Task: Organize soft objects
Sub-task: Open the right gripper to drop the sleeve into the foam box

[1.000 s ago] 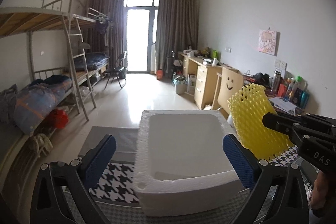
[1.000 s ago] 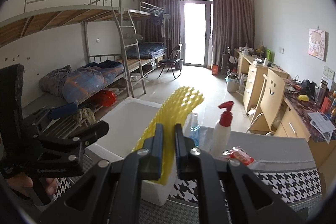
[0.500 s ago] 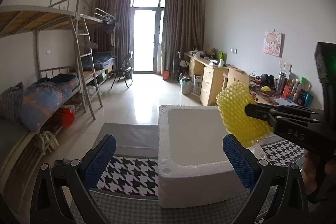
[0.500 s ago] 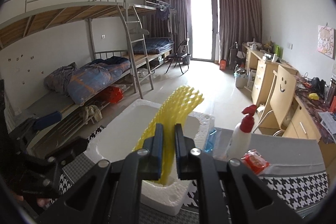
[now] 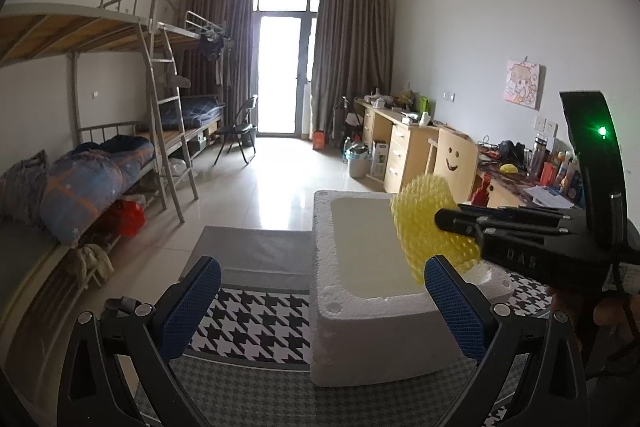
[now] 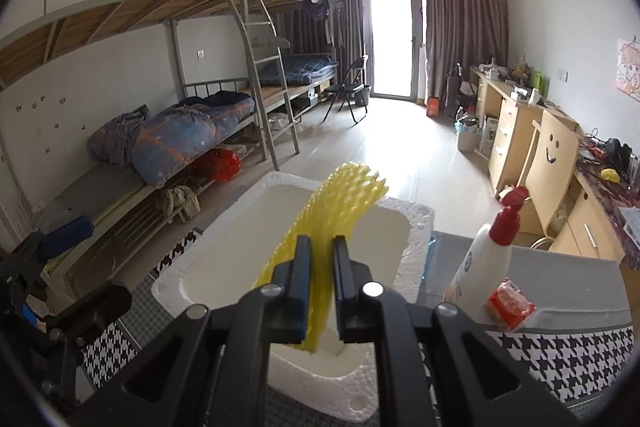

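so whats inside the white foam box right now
Nothing visible inside the foam box: bare white floor. The yellow foam net, clamped by the right gripper, hangs over it and hides part of the near corner.

We note a pump bottle (image 6: 486, 263) beside a red packet (image 6: 511, 308) on the houndstooth cloth (image 6: 568, 359). Bunk beds (image 5: 100, 99) line the left wall, desks (image 5: 396, 147) the right; a folding chair (image 6: 350, 89) stands near the door (image 5: 280, 75).
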### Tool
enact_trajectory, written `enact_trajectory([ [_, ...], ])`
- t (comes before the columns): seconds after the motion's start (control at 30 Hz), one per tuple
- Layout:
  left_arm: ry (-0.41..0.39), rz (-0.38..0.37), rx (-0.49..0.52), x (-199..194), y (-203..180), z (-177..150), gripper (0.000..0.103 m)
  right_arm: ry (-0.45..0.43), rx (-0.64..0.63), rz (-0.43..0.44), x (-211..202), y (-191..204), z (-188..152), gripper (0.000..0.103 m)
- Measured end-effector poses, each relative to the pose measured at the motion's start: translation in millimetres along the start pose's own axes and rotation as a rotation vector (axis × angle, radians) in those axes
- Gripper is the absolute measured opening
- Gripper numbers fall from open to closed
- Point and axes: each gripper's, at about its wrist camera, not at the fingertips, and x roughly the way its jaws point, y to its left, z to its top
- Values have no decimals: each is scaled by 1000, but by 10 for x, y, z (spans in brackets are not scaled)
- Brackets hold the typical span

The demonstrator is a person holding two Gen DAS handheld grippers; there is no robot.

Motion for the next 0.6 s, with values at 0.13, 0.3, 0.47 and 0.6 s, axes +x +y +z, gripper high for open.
enact_trajectory([
  [0.13,-2,4,-1,-18,7,0,102,11,-1,16,25,18,-24,50],
  [0.3,-5,6,10,-17,-22,12,102,10,-12,6,-33,19,-35,66],
  [0.47,-10,6,17,-40,-44,22,102,-34,-13,-4,-165,1,-4,74],
  [0.6,-16,0,16,-79,-66,32,102,-48,-17,-4,-261,-3,-2,74],
])
